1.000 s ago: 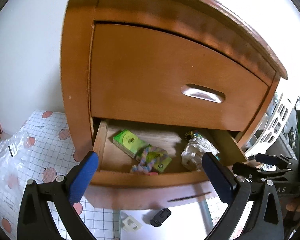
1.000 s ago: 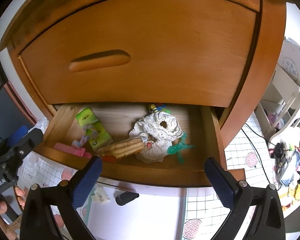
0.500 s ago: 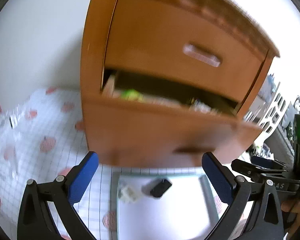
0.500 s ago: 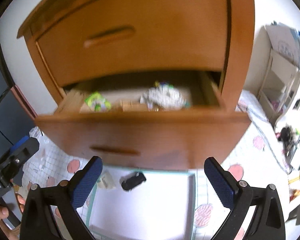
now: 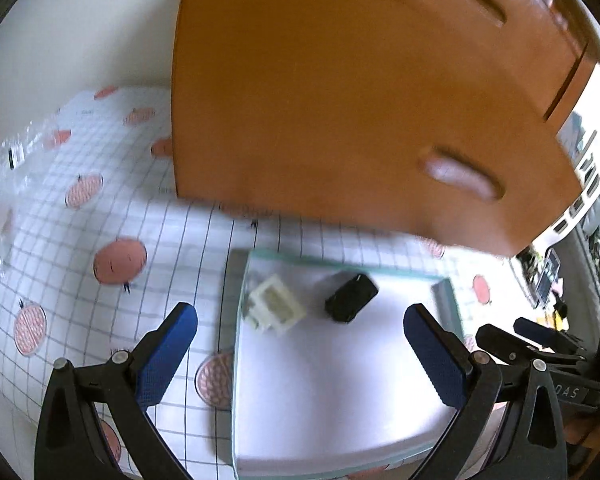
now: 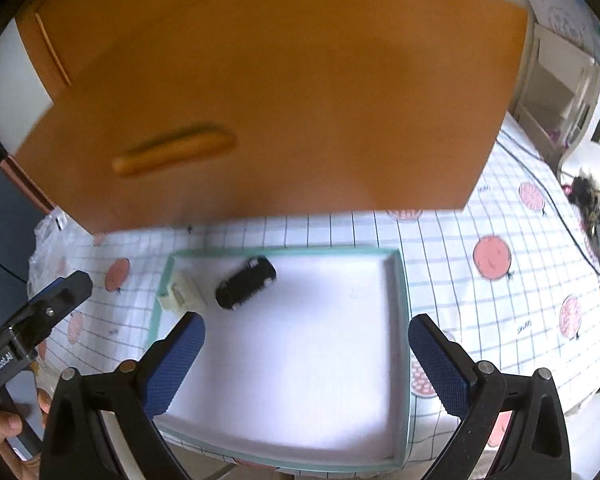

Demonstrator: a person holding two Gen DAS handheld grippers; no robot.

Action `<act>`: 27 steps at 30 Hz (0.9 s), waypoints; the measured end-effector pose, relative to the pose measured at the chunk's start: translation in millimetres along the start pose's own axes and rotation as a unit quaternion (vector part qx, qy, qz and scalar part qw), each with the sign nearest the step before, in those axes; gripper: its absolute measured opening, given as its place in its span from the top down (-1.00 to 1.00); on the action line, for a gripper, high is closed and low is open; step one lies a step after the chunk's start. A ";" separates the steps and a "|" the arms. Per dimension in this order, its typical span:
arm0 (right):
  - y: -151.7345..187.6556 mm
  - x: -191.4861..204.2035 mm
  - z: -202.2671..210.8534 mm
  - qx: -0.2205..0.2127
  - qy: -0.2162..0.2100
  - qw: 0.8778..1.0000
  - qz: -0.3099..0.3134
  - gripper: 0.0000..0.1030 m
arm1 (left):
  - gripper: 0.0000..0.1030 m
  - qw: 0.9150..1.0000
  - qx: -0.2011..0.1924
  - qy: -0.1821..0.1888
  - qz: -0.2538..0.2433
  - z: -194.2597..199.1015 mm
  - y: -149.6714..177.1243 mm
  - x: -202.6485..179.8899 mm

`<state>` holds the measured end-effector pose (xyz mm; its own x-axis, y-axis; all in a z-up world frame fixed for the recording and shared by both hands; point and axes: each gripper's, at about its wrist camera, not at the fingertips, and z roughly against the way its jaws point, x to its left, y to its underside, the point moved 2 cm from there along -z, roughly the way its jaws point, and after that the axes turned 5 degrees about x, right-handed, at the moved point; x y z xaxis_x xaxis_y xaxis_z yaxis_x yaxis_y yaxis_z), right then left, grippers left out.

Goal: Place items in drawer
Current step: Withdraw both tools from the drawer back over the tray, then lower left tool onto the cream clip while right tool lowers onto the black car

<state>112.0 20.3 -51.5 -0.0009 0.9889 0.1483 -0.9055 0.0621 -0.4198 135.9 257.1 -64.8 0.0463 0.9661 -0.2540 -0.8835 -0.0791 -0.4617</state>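
Note:
A white tray with a teal rim (image 5: 340, 380) (image 6: 400, 312) lies on the floor mat in front of the wooden cabinet. In its far left corner sit a small cream plastic box (image 5: 275, 307) (image 6: 182, 292) and a small black block (image 5: 351, 297) (image 6: 246, 282). The pulled-out lower drawer shows only its front panel (image 5: 340, 120) (image 6: 280, 100) with a recessed handle (image 5: 460, 174) (image 6: 176, 153); its inside is hidden. My left gripper (image 5: 300, 348) hovers open over the tray's near left part. My right gripper (image 6: 306, 360) hovers open over the tray's middle. Both hold nothing.
A white gridded mat with pink fruit prints (image 5: 120, 260) (image 6: 492, 258) covers the floor. Crumpled clear plastic (image 5: 4, 168) lies at the left. White shelving (image 6: 560, 80) and small clutter with a cable (image 6: 588, 196) stand at the right. A hand (image 6: 4, 428) holds the other gripper.
Both grippers have dropped and tilted down from the drawer opening toward the tray. The drawer's contents have gone out of sight. Both stay open and empty.

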 end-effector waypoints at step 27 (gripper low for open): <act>36.5 1.3 -60.7 0.087 0.017 0.996 0.000 -1.00 | -0.94 0.999 0.053 -0.012 0.006 -56.5 35.4 19.6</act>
<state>104.7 32.0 -120.9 0.0117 0.9932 0.1162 -0.9654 0.0415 -0.2573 131.9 259.3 -134.1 0.0252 0.9710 -0.2377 -0.9281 -0.0656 -0.3664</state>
